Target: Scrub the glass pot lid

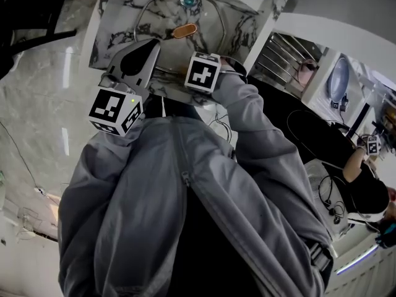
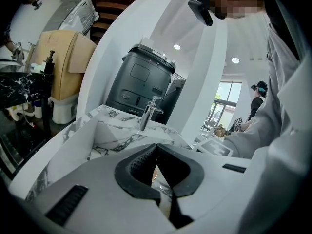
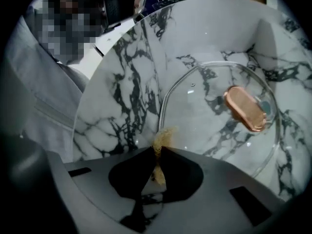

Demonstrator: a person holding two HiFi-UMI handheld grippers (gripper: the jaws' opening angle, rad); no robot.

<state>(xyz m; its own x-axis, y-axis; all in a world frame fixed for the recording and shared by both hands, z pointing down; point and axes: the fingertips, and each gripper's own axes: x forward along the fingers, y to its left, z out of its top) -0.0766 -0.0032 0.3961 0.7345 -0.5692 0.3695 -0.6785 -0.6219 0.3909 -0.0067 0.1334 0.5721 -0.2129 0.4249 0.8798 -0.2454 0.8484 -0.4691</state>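
Note:
The glass pot lid lies flat in the marble sink, its copper handle facing up. In the head view the lid's rim and the handle show in the basin. My right gripper is shut on a small tan scrubbing pad, whose tuft sits at the lid's near left rim. In the head view only its marker cube shows, at the sink's front edge. My left gripper is shut with nothing in it and hangs over the sink's front left.
A chrome faucet stands at the far side of the sink, and a drain lies beyond the lid. A dark grey appliance stands behind the faucet. Another person works at the right, beside a ribbed rack.

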